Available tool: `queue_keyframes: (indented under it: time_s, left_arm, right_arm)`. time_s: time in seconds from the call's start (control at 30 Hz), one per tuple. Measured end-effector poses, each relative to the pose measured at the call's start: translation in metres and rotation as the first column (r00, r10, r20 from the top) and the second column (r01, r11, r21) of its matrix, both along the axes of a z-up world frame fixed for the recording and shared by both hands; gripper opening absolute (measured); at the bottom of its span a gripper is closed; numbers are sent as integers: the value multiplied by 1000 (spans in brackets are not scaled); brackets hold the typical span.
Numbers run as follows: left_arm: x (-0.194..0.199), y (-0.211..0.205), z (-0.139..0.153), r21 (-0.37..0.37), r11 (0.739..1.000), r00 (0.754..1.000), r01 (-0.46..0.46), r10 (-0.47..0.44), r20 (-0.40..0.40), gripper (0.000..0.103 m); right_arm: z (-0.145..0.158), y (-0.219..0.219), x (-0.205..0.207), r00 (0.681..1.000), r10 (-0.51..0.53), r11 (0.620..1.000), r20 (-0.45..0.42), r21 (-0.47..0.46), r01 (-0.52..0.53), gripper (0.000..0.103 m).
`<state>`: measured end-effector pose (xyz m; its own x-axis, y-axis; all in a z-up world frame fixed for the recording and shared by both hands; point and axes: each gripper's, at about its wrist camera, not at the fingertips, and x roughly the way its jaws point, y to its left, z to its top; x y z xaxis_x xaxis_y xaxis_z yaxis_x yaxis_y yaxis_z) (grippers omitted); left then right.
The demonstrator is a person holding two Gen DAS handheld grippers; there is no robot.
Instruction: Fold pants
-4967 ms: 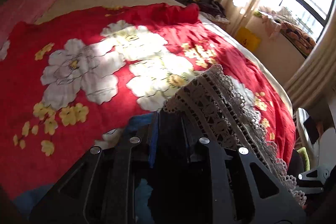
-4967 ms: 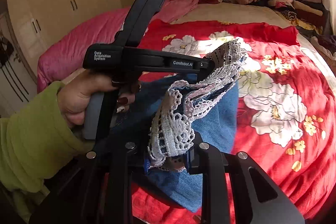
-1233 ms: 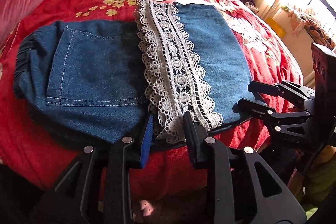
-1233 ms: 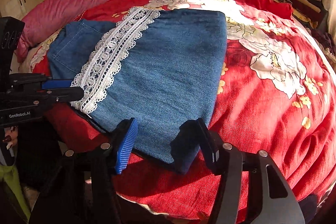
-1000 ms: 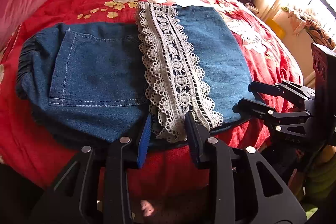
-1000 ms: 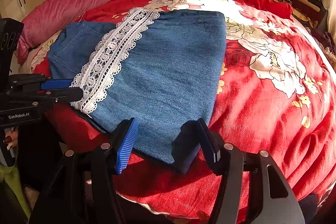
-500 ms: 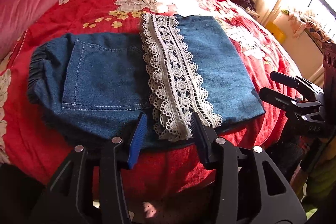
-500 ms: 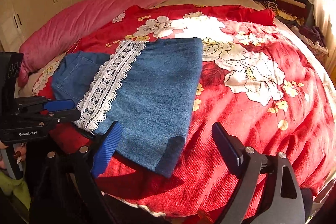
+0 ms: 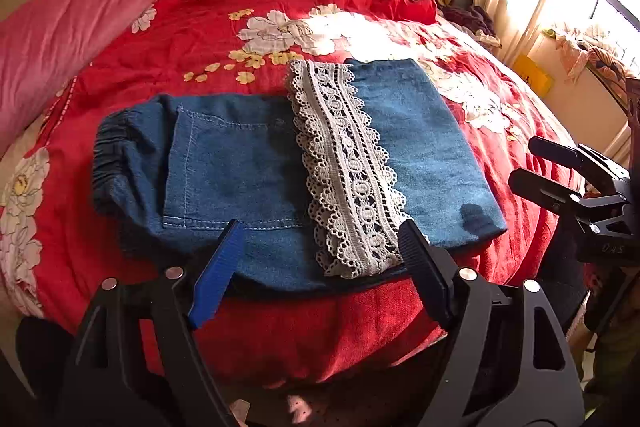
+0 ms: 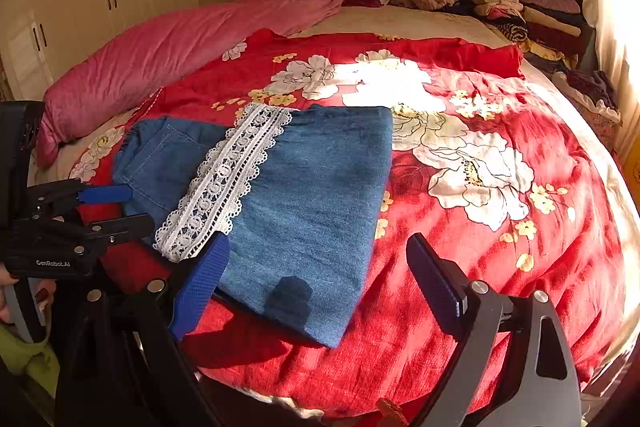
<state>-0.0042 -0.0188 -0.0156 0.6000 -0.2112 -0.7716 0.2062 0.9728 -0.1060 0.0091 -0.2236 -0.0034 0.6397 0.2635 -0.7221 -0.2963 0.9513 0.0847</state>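
White "GenRobot.AI" lettering on the black body of the left gripper point(image 10: 116, 209), right wrist view

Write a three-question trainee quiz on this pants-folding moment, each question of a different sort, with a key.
1. True or false: the denim pants lie folded on the red floral bedspread, held by neither gripper.
2. Multiple choice: the white lace trim lies
A. across the folded pants, between the pocket side and the plain denim side
B. on the pink quilt
C. hanging off the bed's edge
3. Fill in: the elastic waistband sits at the pants' ____ end in the left wrist view.

Key
1. True: the left gripper, its jaws opening, and the right gripper, open, both have their pads off the cloth.
2. A
3. left
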Motion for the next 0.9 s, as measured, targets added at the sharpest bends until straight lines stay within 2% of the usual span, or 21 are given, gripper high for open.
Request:
queue_keyframes:
  time_s: [0.07,0.37,0.77,0.9]
  left_arm:
    - [-1,3,4,5,1000,1000,-7,7,17,78]
    - [-4,20,12,27,998,997,-51,49,64,89]
    - [-1,52,6,-18,993,992,-116,116,49,91]
    - [2,65,1,-20,989,989,-145,146,40,91]
  right_arm:
    - [3,3,-1,1000,1,1000,12,-10,0,98]
    - [18,14,8,999,11,1000,36,-30,-9,99]
    - [40,52,33,994,91,994,60,-63,-88,99]
    - [44,71,49,989,137,990,48,-42,-135,99]
